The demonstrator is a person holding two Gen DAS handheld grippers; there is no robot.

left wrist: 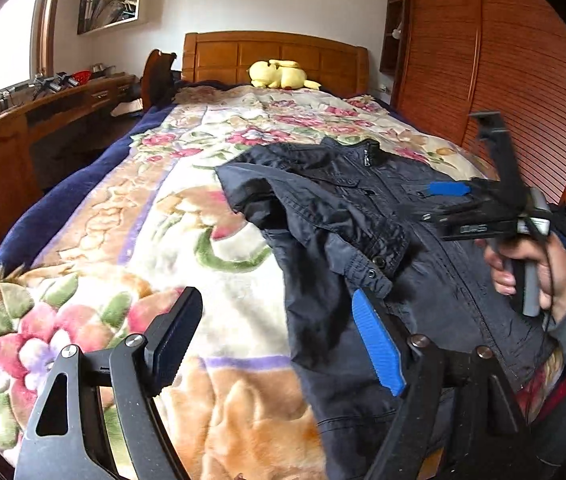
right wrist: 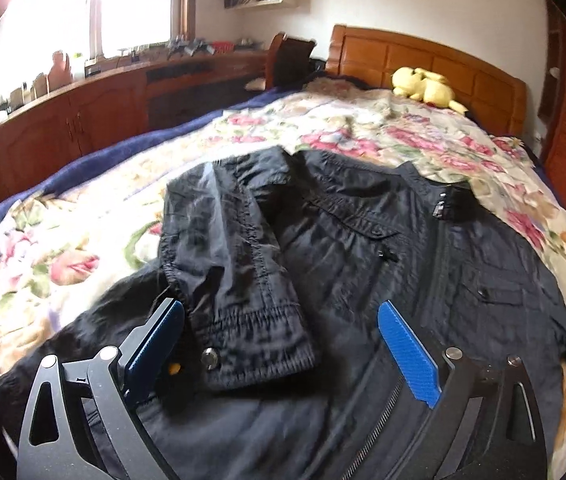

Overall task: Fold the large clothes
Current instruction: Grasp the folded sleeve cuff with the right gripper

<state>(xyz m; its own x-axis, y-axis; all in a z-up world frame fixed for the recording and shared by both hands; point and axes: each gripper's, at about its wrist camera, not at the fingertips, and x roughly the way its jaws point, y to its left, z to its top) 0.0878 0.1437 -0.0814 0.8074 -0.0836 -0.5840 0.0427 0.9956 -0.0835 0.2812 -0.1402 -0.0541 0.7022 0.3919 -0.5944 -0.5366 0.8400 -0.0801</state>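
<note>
Nearest our left lens: the left hand-held gripper, jaws spread wide, nothing between the pads. Its blue-padded finger sits over the jacket's edge; the dark finger hangs over bare blanket. We cannot tell whether the blue one touches the cloth.

The right hand-held gripper is likewise released, jaws wide apart. The cuffed end of the folded sleeve lies in the gap between its fingers, but the pads do not press on it. In the left view we see this tool from the side, tilted downward over the jacket's front, gripped at the handle by the person's hand, grey sleeve at the wrist.

Surroundings: the bed has a wooden headboard and a floral blanket over a navy cover. A yellow plush toy rests by the headboard, well apart from the work. A long wooden counter runs under the window, cluttered with small items. Slatted wooden doors stand on the other side. Nothing blocks either tool.

The jacket: dark navy, lying front-up on the blanket near the foot of the bed, collar toward the headboard, zip closed, snap pockets on the chest. One sleeve is folded across the chest; its elastic cuff has a snap button.
</note>
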